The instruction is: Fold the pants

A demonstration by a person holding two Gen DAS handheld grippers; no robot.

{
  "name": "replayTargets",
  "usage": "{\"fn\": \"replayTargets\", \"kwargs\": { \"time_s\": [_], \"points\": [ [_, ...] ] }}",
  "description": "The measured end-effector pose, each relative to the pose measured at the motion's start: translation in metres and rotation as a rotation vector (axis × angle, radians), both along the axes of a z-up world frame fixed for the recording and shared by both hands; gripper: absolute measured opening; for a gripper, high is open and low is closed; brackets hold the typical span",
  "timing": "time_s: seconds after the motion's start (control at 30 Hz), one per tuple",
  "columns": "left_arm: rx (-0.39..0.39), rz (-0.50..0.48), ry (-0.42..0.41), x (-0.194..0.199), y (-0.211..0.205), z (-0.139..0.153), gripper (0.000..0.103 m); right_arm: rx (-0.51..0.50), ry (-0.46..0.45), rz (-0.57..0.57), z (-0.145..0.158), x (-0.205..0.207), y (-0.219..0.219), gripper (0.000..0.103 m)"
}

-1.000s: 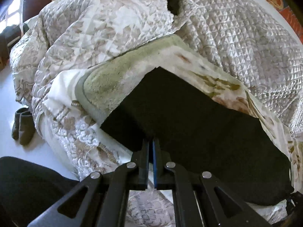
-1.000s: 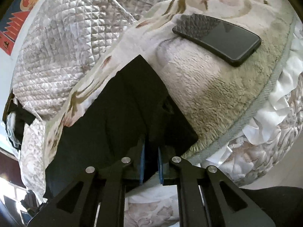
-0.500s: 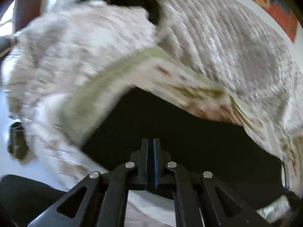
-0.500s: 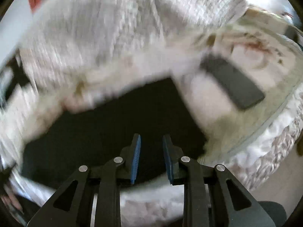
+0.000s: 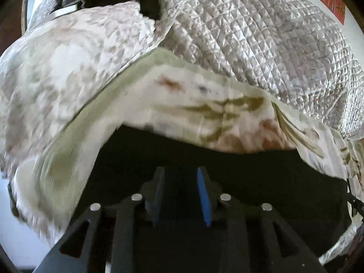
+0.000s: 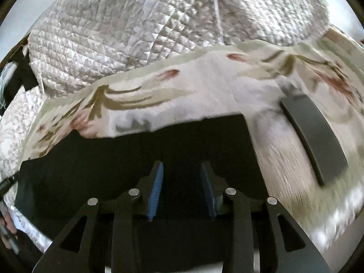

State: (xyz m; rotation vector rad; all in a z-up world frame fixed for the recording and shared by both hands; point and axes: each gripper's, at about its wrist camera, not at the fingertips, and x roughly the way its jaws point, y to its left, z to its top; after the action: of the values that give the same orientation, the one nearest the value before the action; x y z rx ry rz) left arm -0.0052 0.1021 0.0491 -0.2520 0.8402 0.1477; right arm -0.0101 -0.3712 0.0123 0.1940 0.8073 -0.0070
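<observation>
In front of us the pants [image 5: 227,159] lie flat on the fleece blanket [image 5: 204,104], which covers the bed. Behind the blanket a quilt [image 5: 261,36] is heaped up, its edge lying over the blanket's far side. Our left gripper [image 5: 180,179] and right gripper [image 6: 180,175] sit over the near part of the pants. A phone [image 6: 316,138] rests on the blanket just right of the pants.

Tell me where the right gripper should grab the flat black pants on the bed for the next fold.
Probably the right end of the flat black pants, near the corner beside the dark phone. Come in low from the near edge: that corner is exposed on the floral blanket, and the right gripper hangs open over it.
</observation>
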Motion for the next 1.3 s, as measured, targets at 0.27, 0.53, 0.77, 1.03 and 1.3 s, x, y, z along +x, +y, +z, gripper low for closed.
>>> {"fn": "replayTargets", "kwargs": {
  "time_s": [0.27, 0.53, 0.77, 1.03, 1.3],
  "points": [
    [0.06, 0.07, 0.025, 0.026, 0.018, -0.029, 0.032, -0.053, 0.011, -0.078, -0.023, 0.031, -0.013, 0.035],
    [0.105, 0.085, 0.01, 0.026, 0.006, -0.024, 0.033, -0.061, -0.047, -0.108, -0.013, 0.027, -0.007, 0.035],
    [0.105, -0.025, -0.009, 0.012, -0.027, -0.015, 0.034, -0.06, -0.089, 0.066, -0.006, 0.016, 0.043, 0.035],
    [0.122, -0.14, -0.03, -0.015, -0.074, -0.011, 0.038, -0.088, -0.108, 0.288, -0.014, -0.014, 0.115, 0.037],
    [0.146, -0.207, -0.012, -0.037, -0.097, -0.028, 0.044, -0.165, -0.07, 0.382, -0.043, -0.047, 0.153, 0.052]
  ]
}}
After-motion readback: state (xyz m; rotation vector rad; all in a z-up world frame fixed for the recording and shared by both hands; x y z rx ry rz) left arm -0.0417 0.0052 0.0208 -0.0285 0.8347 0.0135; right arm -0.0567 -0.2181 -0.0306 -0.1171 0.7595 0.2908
